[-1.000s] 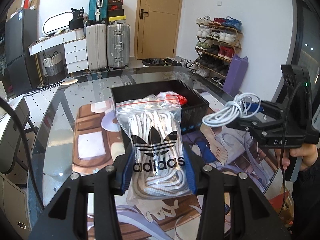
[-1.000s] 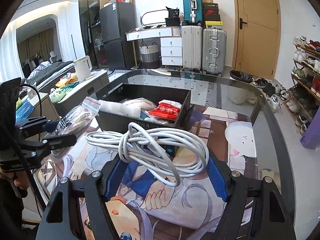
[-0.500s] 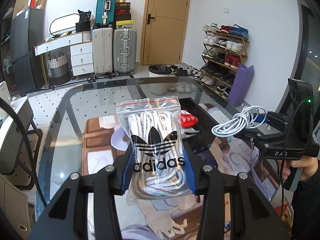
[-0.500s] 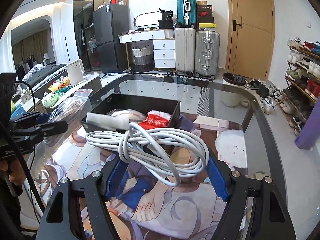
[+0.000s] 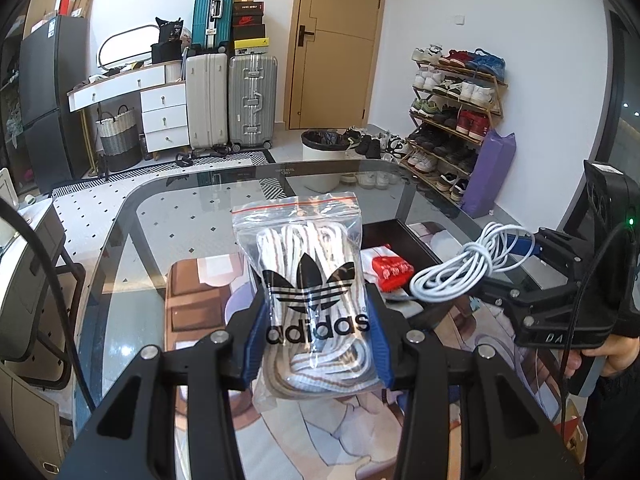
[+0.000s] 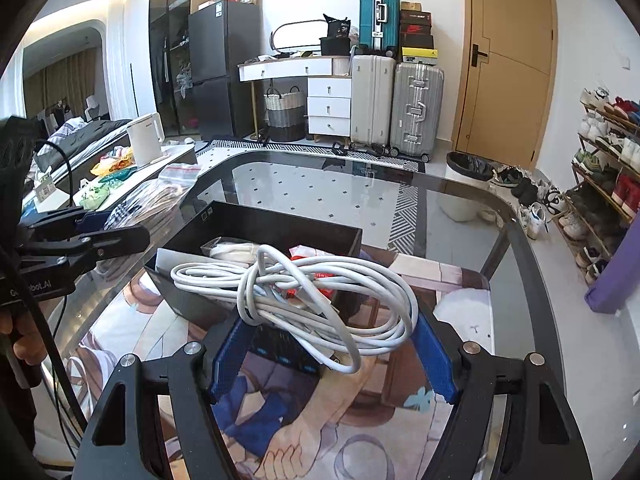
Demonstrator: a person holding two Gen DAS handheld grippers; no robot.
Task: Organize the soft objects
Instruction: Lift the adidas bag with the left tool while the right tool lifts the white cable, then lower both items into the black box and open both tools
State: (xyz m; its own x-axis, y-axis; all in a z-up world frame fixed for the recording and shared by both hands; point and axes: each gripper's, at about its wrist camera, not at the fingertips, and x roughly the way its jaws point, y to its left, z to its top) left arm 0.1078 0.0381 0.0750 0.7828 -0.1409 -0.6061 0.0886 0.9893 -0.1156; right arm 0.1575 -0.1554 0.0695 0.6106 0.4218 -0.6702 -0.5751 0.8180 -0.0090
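Left wrist view: the left gripper point(image 5: 318, 338) is closed on a clear zip bag of white shoelaces point(image 5: 310, 300) printed with the adidas logo, its blue pads pressing the bag's two sides at lower centre of the frame, the bag standing upright and lifted off the glass table point(image 5: 132, 240). At right of this frame the right gripper point(image 5: 516, 248) holds a coiled white cable point(image 5: 460, 270) above the black storage box point(image 5: 384, 228), of which only a corner and a red packet point(image 5: 390, 270) show behind the bag.

Right wrist view: the right gripper's jaws stand fairly wide, with the cable bundle caught between the blue pads at centre frame, loops drooping over the box's near wall. The box sits mid-frame on a printed mat point(image 6: 300, 432) and already holds white and red soft items. The shoelace bag shows at left, beside and outside the box.

Both items look to be in the carrying stage, neither yet placed. The cable seems nearest to release: it wants lowering inside the box walls before the jaws part, so that no loop trails outside. The shoelace bag would then need bringing across over the box's open part.
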